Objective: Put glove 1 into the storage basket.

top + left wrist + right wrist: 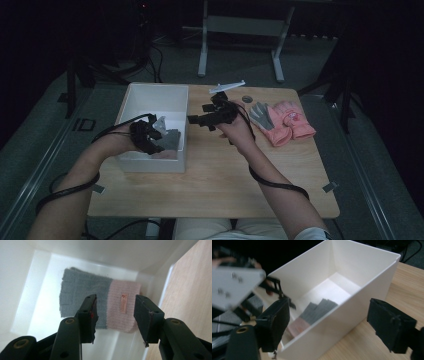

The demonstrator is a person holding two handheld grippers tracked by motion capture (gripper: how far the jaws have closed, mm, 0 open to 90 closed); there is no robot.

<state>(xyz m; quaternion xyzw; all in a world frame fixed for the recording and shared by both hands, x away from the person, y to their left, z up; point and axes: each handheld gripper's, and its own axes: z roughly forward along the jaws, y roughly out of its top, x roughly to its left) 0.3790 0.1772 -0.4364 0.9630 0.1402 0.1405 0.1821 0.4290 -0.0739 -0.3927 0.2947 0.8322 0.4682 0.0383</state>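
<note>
Hovering over the near end of the white box (156, 100), left hand-held gripper (145, 136) has its jaws apart, nothing between them. Left gripper view: looking down into the box at a grey-and-pink knit glove (100, 302) lying flat on the box floor, grey half to the left in that view, pink cuff half with a small label to the right, and the jaws sit above it, not touching as far as I can tell.

Right hand-held gripper (216, 114) is above the worktop (220, 175) just right of the box's right wall, pointing left toward it. Jaws wide apart, empty. Right gripper view: box wall between the two jaws, the glove (312, 313) down inside at the near end, left hand-held gripper (262, 302) with its grey plate at the left edge, blurred.

Box sits on the left part of the worktop, its left side near the edge.

Right of the right hand: a pile of gloves (282, 120) on the worktop, pink ones with a grey one on the left of the pile. Well apart from the box.

Far edge of the worktop: a small white strip-like part (227, 87) and a dark round spot (247, 98) near it; can't tell what either is.

Cables trail from both hand-held grippers along the forearms.
</note>
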